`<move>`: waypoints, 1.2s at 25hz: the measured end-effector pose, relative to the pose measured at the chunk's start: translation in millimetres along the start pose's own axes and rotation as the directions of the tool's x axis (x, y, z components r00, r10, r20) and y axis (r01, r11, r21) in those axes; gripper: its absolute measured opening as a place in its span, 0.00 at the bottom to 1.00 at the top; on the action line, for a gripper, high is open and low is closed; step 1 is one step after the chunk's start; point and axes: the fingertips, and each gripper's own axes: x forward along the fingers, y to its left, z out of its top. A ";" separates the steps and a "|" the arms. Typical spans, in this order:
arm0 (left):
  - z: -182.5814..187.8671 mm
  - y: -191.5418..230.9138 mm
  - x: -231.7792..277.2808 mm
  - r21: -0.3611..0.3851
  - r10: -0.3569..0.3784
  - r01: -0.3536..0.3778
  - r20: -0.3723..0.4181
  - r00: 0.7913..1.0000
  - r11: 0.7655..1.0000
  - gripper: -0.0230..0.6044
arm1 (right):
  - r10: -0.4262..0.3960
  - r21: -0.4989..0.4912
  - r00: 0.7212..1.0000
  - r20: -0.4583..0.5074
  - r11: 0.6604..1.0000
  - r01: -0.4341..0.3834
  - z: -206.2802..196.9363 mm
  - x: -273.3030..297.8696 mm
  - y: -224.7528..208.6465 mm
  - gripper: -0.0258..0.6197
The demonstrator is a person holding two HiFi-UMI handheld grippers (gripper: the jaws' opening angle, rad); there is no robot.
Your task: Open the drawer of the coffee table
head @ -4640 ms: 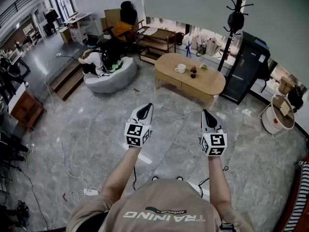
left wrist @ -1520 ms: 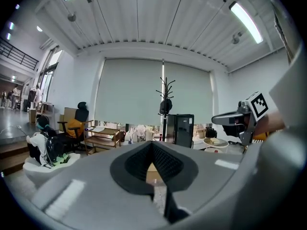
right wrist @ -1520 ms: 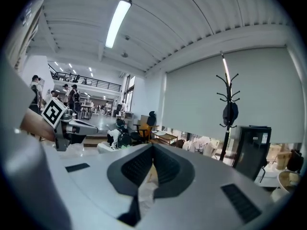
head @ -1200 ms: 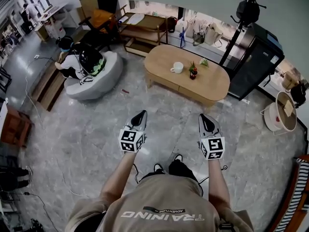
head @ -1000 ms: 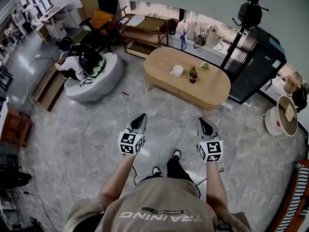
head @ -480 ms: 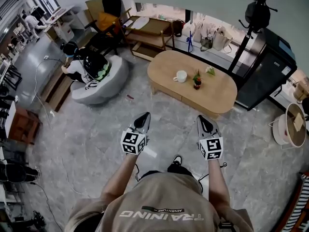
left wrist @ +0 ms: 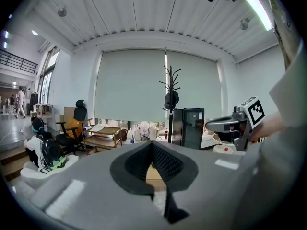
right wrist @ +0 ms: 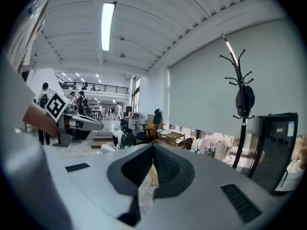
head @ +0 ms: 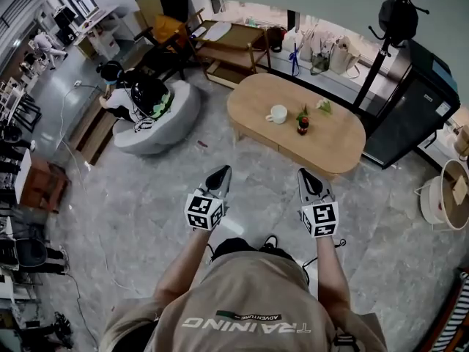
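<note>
Stepped nearer worktop point(head: 293, 123); left fingers point(head: 219, 177) pressed together, empty, right fingers point(head: 308, 183) same; drawer point(head: 304, 155) shut, well ahead of both. Approach only.

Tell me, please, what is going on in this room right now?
A person stands on the grey floor with a gripper in each hand. The left gripper and the right gripper are both shut and hold nothing. They point toward the wooden coffee table, which is ahead and out of touch. A white mug and a small bottle stand on it. Its drawer is not pulled out yet.
</note>
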 end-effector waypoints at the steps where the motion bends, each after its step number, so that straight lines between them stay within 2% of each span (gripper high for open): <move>1: 1.7 -0.5 2.7 0.002 -0.002 0.002 0.002 1.000 1.000 0.05 | 0.003 -0.005 1.000 0.002 1.000 -0.003 1.3 1.4 -1.1 0.05; 7: 6.2 1.4 20.0 -0.004 -0.018 0.018 0.006 1.000 1.000 0.05 | 0.002 -0.014 1.000 -0.003 1.000 -0.003 6.8 11.3 -6.9 0.05; 13: 1.9 1.6 43.2 -0.013 -0.054 0.054 0.004 0.999 0.998 0.05 | -0.005 -0.014 0.999 -0.041 1.000 0.005 -4.3 21.1 -11.1 0.05; 23: 4.9 48.3 89.5 -0.036 -0.067 0.068 0.008 0.998 0.997 0.05 | -0.023 -0.019 0.998 -0.062 1.000 0.022 -1.8 78.7 -26.2 0.05; 30: -9.2 70.9 133.6 -0.038 -0.080 0.080 0.004 0.997 0.996 0.05 | -0.028 -0.016 0.998 -0.063 1.000 0.027 -18.1 123.8 -43.6 0.05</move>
